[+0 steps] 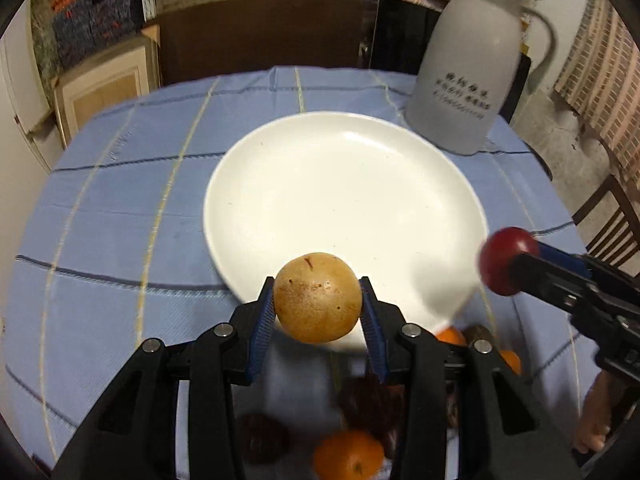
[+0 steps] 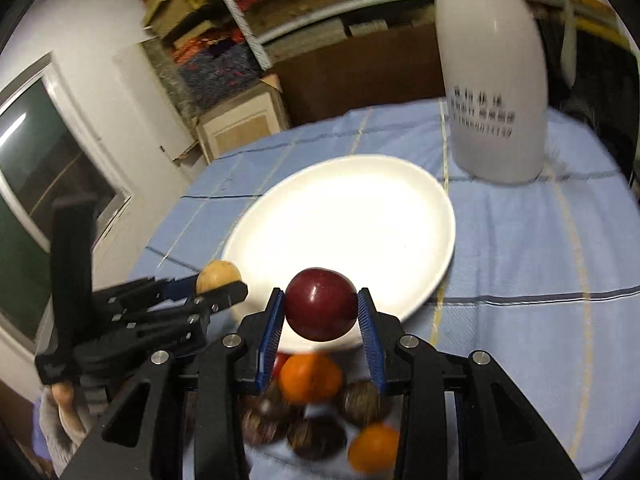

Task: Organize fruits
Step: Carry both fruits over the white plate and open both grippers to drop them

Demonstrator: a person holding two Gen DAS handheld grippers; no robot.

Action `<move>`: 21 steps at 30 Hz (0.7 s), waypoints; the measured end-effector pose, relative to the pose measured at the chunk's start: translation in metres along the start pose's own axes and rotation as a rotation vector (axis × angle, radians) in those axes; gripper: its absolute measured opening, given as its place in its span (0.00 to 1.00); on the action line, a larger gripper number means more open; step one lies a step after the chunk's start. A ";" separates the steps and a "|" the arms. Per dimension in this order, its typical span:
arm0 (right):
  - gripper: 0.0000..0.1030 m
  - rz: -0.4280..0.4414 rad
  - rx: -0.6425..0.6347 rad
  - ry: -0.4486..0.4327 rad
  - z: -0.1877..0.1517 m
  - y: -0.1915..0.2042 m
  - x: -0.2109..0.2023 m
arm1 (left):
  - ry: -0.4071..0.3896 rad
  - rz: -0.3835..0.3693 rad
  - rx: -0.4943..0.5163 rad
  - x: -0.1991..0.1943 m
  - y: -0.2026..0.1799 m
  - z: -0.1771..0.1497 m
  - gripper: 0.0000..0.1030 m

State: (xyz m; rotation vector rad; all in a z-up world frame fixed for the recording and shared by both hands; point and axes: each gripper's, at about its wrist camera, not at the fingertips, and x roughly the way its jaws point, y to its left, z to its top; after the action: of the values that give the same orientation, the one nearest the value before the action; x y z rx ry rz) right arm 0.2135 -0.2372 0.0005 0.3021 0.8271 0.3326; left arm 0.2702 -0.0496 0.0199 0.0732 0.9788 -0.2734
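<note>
My left gripper [image 1: 318, 300] is shut on a round tan-yellow fruit [image 1: 318, 298] and holds it above the near rim of a white plate [image 1: 344, 184]. My right gripper [image 2: 321, 306] is shut on a dark red fruit [image 2: 321, 304] and holds it above the plate's [image 2: 352, 220] near rim. In the left wrist view the right gripper [image 1: 506, 268] with the red fruit [image 1: 506, 264] shows at the right. In the right wrist view the left gripper [image 2: 218, 280] with the tan fruit [image 2: 218, 276] shows at the left. The plate holds no fruit.
Oranges [image 2: 310, 376] [image 1: 348, 456] and dark brown fruits [image 2: 316, 438] [image 1: 370, 402] lie on the blue checked tablecloth [image 1: 120, 220] below the grippers. A tall white jug [image 1: 468, 60] stands behind the plate at the right. A chair [image 1: 612, 220] is beside the table.
</note>
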 end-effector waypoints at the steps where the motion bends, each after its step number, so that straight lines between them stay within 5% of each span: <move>1: 0.37 0.000 0.014 0.012 0.002 -0.005 0.013 | 0.008 0.002 -0.002 0.007 0.001 0.002 0.38; 6: 0.40 -0.021 -0.009 0.025 0.006 -0.008 0.040 | 0.028 0.004 0.015 0.027 0.002 0.002 0.39; 10: 0.46 -0.015 -0.033 -0.012 0.006 -0.003 0.031 | 0.011 0.007 0.014 0.024 0.002 0.002 0.50; 16: 0.46 -0.007 -0.061 -0.127 -0.006 0.006 -0.029 | -0.073 0.040 -0.010 -0.024 0.010 -0.016 0.50; 21: 0.48 0.000 -0.017 -0.217 -0.061 -0.008 -0.082 | -0.171 0.102 -0.050 -0.075 0.021 -0.078 0.50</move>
State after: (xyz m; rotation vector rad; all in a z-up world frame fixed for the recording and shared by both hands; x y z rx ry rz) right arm 0.1164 -0.2693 0.0130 0.3161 0.6103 0.3009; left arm 0.1730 -0.0002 0.0371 0.0532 0.8089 -0.1584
